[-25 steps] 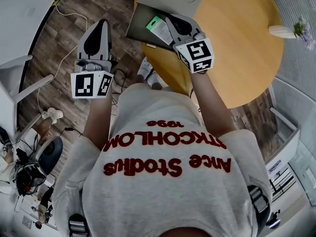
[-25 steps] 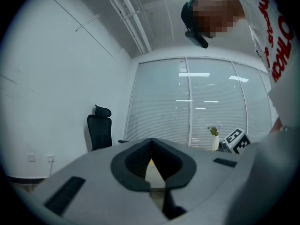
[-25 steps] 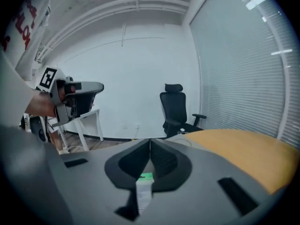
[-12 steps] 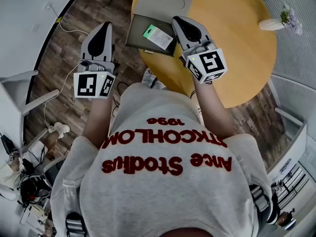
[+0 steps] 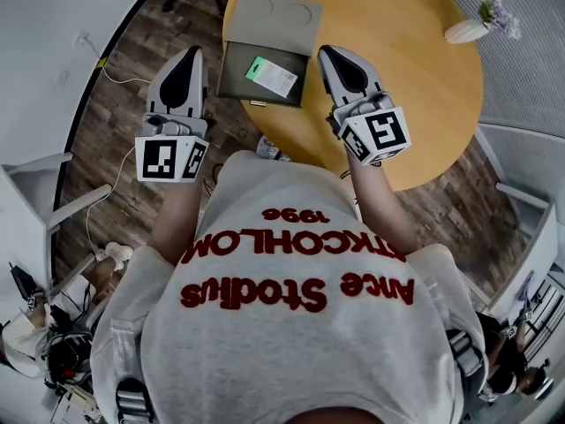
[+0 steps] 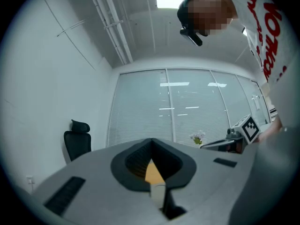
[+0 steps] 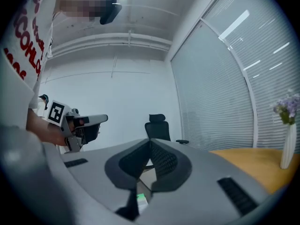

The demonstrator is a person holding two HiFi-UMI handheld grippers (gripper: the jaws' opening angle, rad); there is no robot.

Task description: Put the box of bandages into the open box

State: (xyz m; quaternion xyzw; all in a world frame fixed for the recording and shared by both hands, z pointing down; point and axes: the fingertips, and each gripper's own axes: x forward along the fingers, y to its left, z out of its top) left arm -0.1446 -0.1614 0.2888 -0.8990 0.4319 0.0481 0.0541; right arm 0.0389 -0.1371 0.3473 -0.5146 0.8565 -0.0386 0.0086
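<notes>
Near yellow table [image 5: 415,87], left tongs [image 5: 189,53] and right tongs [image 5: 329,53] are closed (both empty).

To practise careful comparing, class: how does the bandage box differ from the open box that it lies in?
The bandage box is small, while the open box is much larger and holds it. The bandage box is white with a green end, and the open box is dark grey. The bandage box lies askew to the open box's sides. Both are flat, rectangular and untouched by either gripper.
</notes>
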